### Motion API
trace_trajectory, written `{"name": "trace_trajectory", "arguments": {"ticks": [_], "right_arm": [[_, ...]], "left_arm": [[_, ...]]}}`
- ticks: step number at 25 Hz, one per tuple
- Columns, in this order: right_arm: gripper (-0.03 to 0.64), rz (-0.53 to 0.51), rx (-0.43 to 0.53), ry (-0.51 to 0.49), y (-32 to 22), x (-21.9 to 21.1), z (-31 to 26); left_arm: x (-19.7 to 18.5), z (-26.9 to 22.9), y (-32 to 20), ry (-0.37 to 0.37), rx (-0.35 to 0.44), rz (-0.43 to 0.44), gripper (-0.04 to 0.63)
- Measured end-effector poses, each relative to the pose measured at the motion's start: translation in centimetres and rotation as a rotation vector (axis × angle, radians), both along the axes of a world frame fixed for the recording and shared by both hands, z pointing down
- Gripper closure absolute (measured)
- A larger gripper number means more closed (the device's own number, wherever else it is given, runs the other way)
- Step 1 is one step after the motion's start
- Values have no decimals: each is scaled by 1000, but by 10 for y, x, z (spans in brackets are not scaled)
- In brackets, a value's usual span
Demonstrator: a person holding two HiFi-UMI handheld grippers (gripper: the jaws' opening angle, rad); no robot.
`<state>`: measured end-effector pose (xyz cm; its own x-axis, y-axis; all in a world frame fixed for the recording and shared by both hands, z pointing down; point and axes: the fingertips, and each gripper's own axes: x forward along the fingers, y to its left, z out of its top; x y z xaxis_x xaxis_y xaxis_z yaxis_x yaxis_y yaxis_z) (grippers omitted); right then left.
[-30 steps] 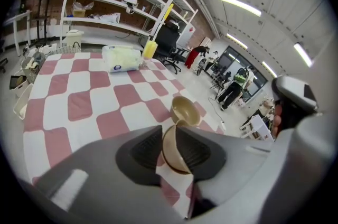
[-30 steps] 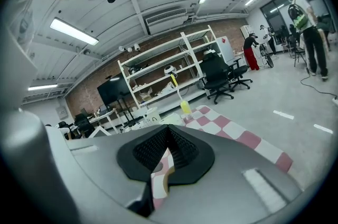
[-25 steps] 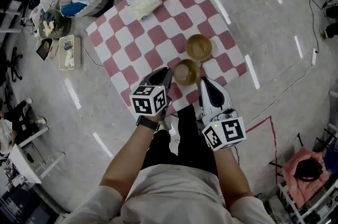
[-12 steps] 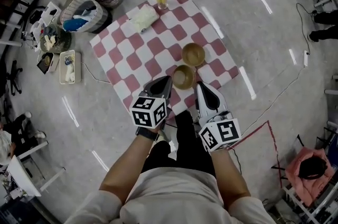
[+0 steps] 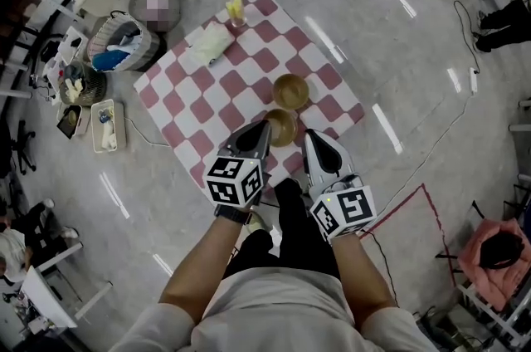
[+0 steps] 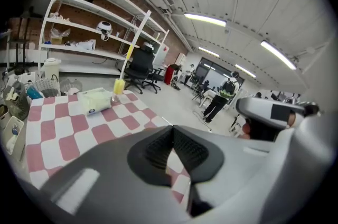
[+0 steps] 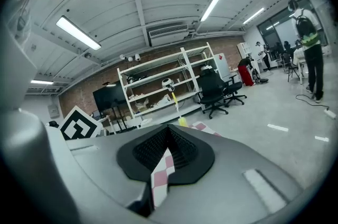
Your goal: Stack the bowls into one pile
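**While near bowl [image 5: 280, 127] and far bowl [image 5: 290, 91] sit unstacked, jaws are closed**

Pale packet [image 5: 207, 46] and yellow cup [image 5: 235, 8] lie far on the checked cloth [image 5: 207, 101]. Left gripper [image 5: 264, 126] and right gripper [image 5: 309, 134] flank the near bowl, jaws pressed together.

The head view looks steeply down from high above the person and takes in the whole checked table [image 5: 249, 76], with the left gripper [image 5: 264, 128] and right gripper [image 5: 309, 138] at its near edge. Each gripper view sits low, close behind its own jaws, and faces across the table toward the shelves [image 6: 95, 22]. All three views share the table and the yellow cup [image 5: 235, 8].
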<state>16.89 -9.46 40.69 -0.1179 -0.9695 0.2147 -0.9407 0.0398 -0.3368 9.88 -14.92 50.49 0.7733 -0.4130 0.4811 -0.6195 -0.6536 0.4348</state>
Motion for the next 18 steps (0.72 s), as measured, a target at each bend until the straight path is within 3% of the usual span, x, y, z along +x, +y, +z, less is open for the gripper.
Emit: {"name": "trace_trajectory", "arguments": {"ticks": [18], "right_arm": [[607, -56, -78, -56, -61, 43, 51]], "left_arm": [[39, 77, -57, -121, -102, -1, 588]]}}
